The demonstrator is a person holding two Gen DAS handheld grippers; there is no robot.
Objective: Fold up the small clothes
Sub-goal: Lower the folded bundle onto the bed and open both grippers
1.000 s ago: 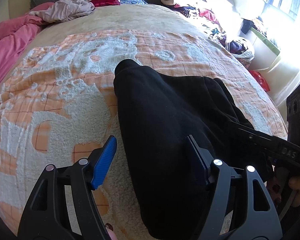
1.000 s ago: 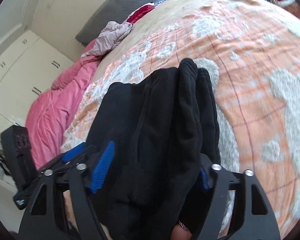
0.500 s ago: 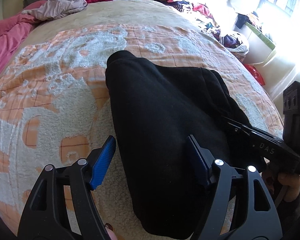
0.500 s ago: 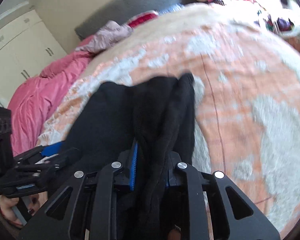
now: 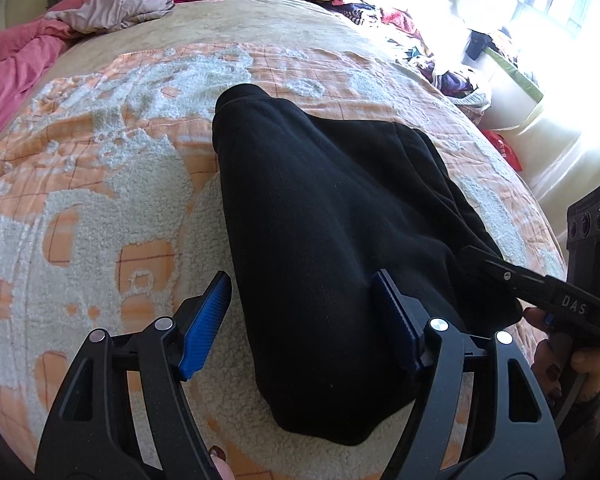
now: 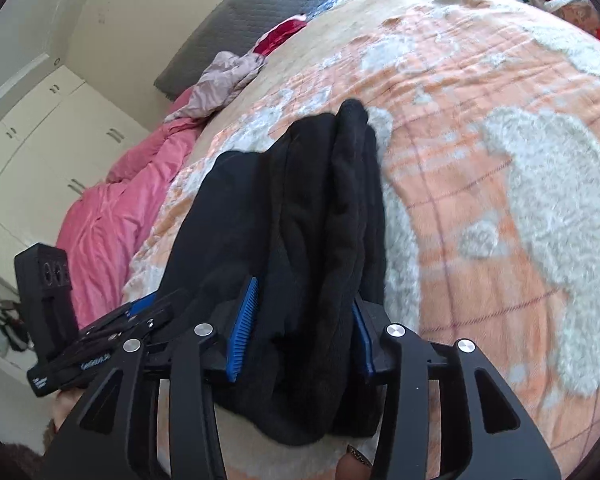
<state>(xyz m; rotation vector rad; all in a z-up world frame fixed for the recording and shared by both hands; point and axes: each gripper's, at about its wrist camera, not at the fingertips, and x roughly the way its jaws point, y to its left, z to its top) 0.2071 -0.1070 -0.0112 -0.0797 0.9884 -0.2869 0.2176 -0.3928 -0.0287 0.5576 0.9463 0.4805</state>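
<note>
Black garment (image 5: 324, 216) lies on the bed, on the orange-and-white fleece blanket (image 5: 112, 184), bunched into a long, roughly folded bundle. Its long axis runs from the near edge of the bed away toward the far end, where a rounded corner points at the headboard.

In the right wrist view the right hand-held gripper (image 6: 300, 336) is clenched on the near right portion of the garment (image 6: 300, 208): a thick ridge of black cloth fills the space between the blue pads and both pads press into it. The left hand-held gripper (image 5: 300, 320) is released, jaws wide. Its right pad sits against the top of the cloth and its left pad (image 5: 206, 320) hangs over bare blanket just beside the garment's left edge, so nothing is pinched there.

The coming move seems to turn on that left edge. It lies just inside the left pad, running parallel to the fingers, and the left hand is plainly the nearer one to it. A small shift toward the right in the scene would likely bring the edge between the jaws, giving two holds at the near end.
</note>
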